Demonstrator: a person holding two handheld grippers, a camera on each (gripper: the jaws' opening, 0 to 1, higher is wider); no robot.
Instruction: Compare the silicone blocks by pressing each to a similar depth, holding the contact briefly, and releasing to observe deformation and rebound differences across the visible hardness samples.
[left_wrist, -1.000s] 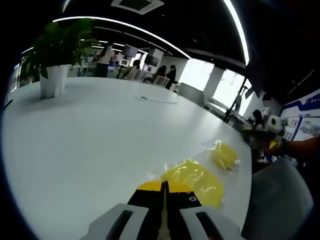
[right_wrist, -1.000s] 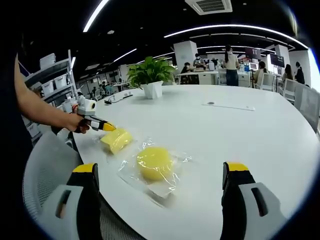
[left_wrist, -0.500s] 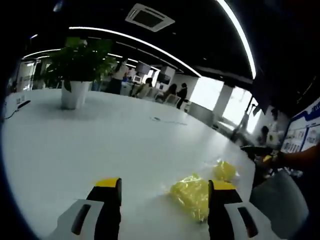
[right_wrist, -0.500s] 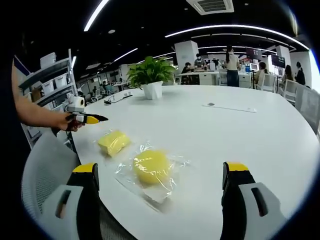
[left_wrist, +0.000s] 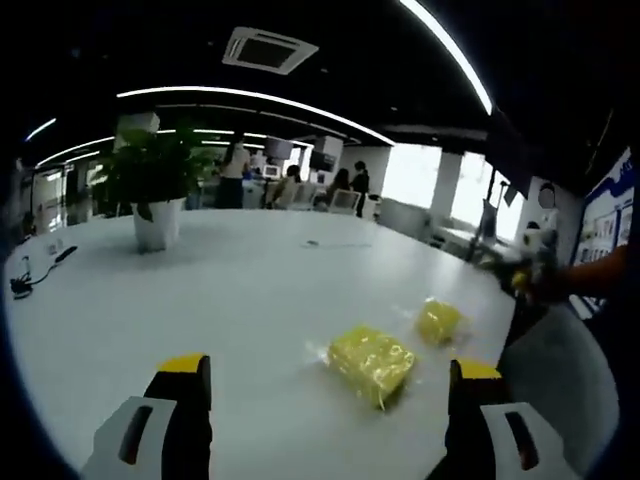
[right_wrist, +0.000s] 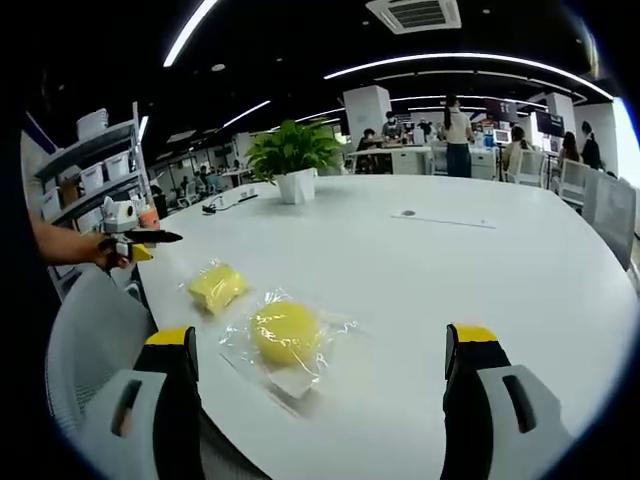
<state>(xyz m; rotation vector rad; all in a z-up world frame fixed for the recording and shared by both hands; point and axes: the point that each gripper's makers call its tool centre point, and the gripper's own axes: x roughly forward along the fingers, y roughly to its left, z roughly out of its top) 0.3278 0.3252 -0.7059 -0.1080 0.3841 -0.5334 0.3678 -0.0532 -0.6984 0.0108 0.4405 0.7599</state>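
Two yellow silicone blocks in clear wrap lie near the edge of a white table. In the left gripper view the square block sits just ahead, between and beyond the open jaws of my left gripper, untouched. The round block lies further right. My right gripper is held in a hand past the table edge. In the right gripper view the round block lies ahead of my open right gripper, not touching it. The square block is beyond it to the left, with the left gripper hanging clear of it.
A potted plant stands on the far part of the table. A grey chair back is close at the table edge. A cable lies at the left. Shelves, desks and people fill the background.
My left gripper was shut, with its tips at the square block; it has opened and drawn back off the block. The right gripper has stayed open and nearly still.
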